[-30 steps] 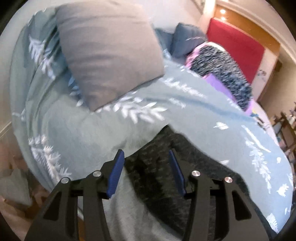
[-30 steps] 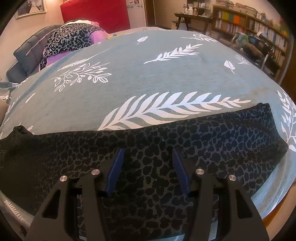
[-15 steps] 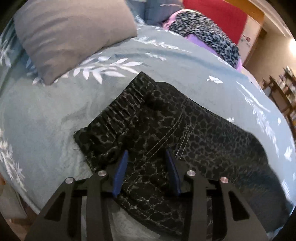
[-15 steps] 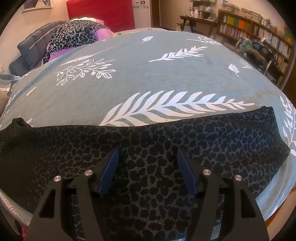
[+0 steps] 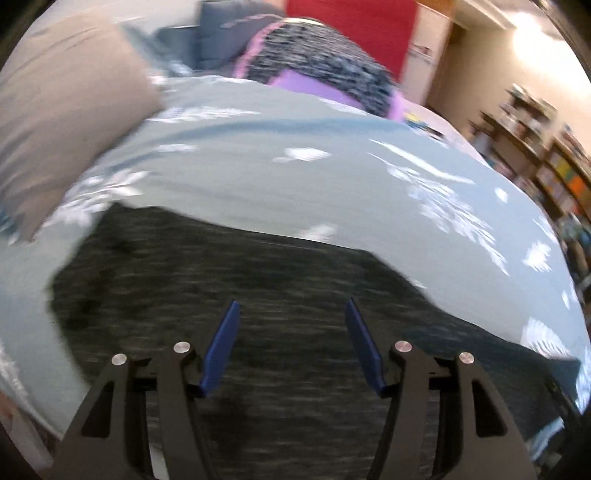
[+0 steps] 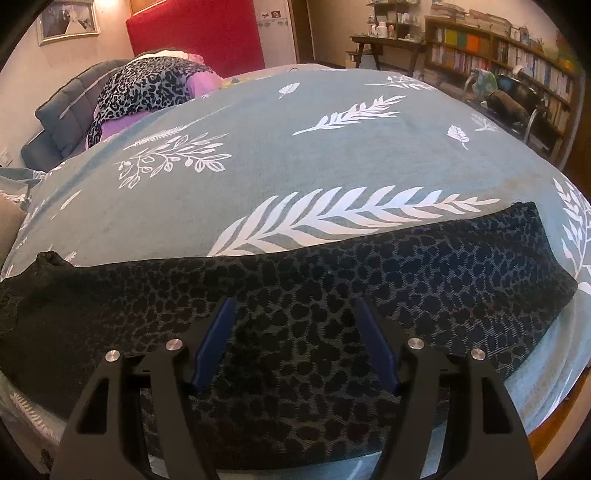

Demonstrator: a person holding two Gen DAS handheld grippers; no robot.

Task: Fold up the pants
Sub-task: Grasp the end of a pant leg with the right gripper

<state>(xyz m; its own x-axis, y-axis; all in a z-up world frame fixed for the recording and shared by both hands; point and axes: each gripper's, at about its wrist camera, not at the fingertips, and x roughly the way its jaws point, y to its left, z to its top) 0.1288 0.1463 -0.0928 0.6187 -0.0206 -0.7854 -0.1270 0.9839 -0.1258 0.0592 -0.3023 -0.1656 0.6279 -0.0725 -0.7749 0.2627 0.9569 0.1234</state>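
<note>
The dark leopard-print pants [image 6: 369, 280] lie flat along the near edge of the bed, waistband end at the left [image 6: 44, 266], leg hem at the right [image 6: 535, 236]. In the blurred left wrist view they [image 5: 221, 280] spread below and ahead of my left gripper [image 5: 291, 314], which is open and empty just above the cloth. My right gripper [image 6: 293, 314] is also open and empty, hovering over the middle of the leg.
The teal bedspread with white leaf prints [image 6: 295, 155] covers the bed. A grey pillow [image 5: 66, 122] lies at the left. A leopard and purple bundle [image 6: 147, 88] sits at the head by the red headboard [image 6: 195, 33]. Bookshelves [image 6: 498, 51] stand at the right.
My left gripper has swung to the right over the pants, its jaws now wider apart, and the view is motion-blurred. My right gripper has barely moved.
</note>
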